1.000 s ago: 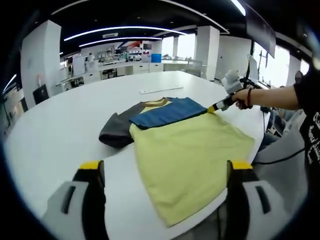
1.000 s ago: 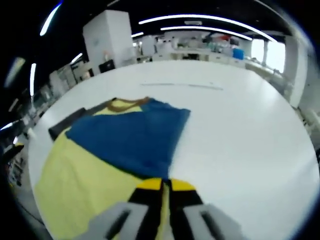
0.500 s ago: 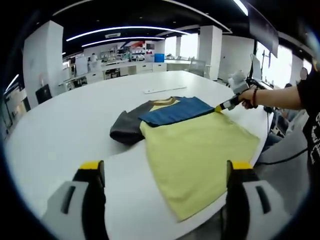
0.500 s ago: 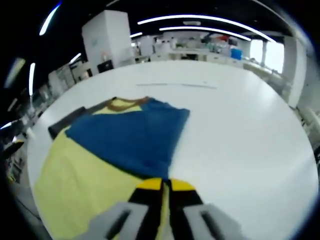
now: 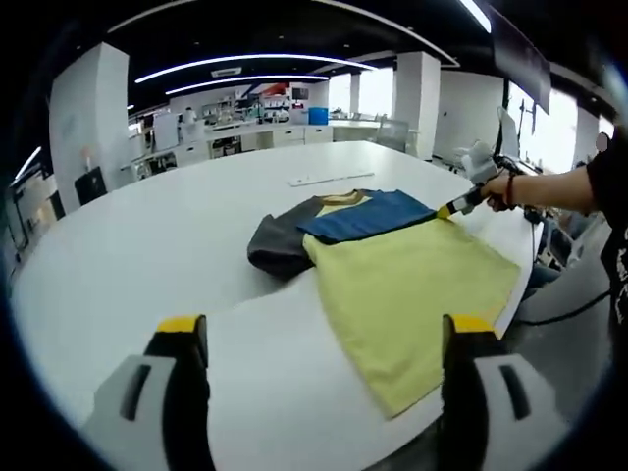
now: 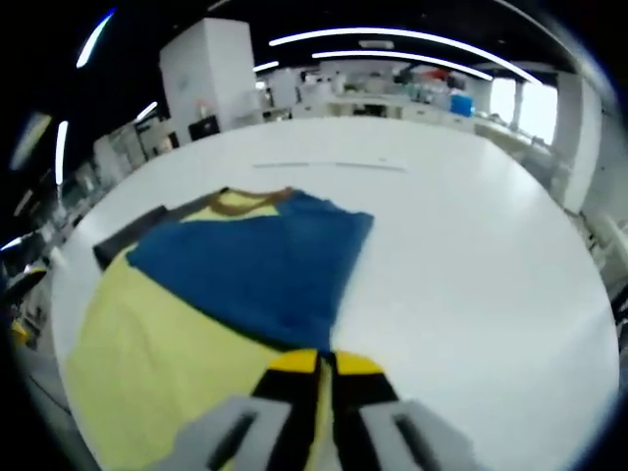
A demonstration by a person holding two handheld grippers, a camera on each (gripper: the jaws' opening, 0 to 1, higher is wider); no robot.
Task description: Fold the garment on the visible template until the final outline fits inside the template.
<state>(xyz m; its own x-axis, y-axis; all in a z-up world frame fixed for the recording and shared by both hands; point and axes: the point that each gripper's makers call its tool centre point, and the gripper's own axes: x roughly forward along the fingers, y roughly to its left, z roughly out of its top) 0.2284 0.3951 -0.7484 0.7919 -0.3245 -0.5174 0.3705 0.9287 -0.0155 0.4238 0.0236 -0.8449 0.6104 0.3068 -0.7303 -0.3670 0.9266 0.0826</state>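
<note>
While pinched by right tongs (image 6: pixel 322 365), garment (image 6: pixel 235 285) ahead.

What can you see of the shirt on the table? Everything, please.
The shirt is a soft knit tee: yellow body, blue sleeve folded across the chest, dark grey sleeve spread out flat, tan collar. It lies flat on the white table, hem near the table's edge. The right gripper is shut on the fabric at the blue sleeve's tip; the left gripper hovers open, apart from it.

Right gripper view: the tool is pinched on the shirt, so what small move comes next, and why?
Probably release: the right tool is shut on the blue sleeve, which already lies flat across the yellow shirt body; the left tool is open and away from it.
</note>
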